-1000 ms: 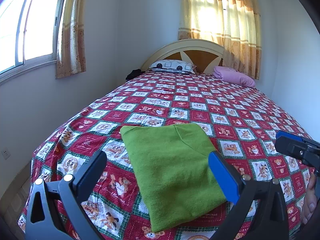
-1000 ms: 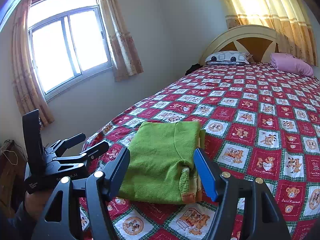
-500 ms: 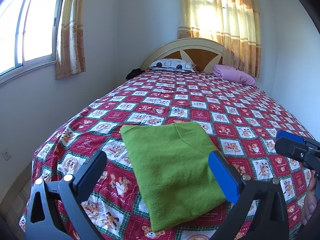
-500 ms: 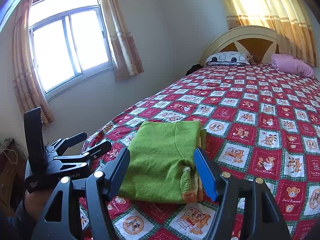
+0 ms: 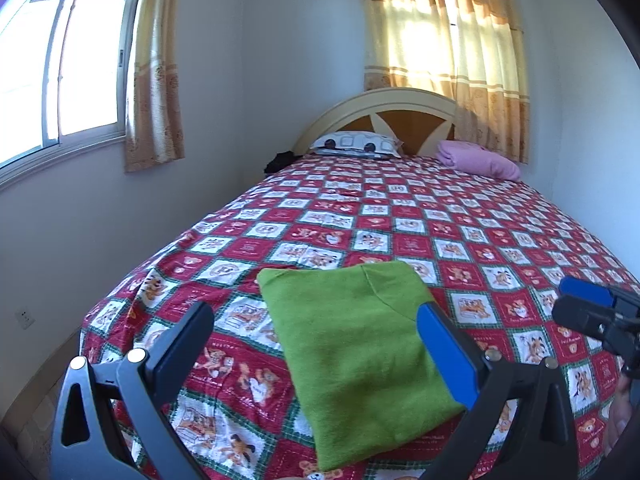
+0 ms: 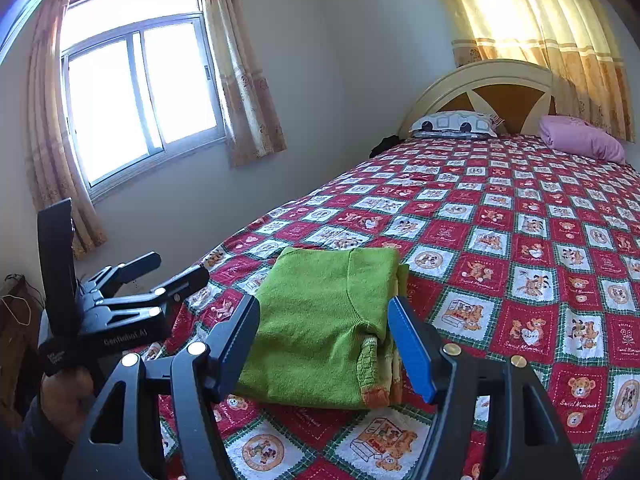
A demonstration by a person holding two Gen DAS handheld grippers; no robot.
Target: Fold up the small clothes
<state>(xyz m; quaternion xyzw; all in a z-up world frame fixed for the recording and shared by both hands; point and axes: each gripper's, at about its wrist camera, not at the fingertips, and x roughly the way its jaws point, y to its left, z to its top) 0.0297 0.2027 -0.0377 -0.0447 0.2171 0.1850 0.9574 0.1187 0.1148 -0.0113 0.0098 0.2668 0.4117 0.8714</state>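
A folded green knit garment lies flat on the red patchwork bedspread near the foot of the bed. It shows again in the right wrist view as a neat green garment with an orange cuff at its near edge. My left gripper hovers above it, open, with nothing between its fingers. The right gripper is also open and holds nothing, raised just short of the cloth. Each gripper appears in the other's view: the right gripper at the far right, the left gripper at the left, in a hand.
At the head of the bed are a patterned pillow and a pink bundle before a curved headboard. A wall with a window runs along the bed's left side. Curtains hang at both windows.
The left wrist view has tipped slightly, so the headboard and garment sit a little lower in it. The garment lies as before and both grippers stay open.
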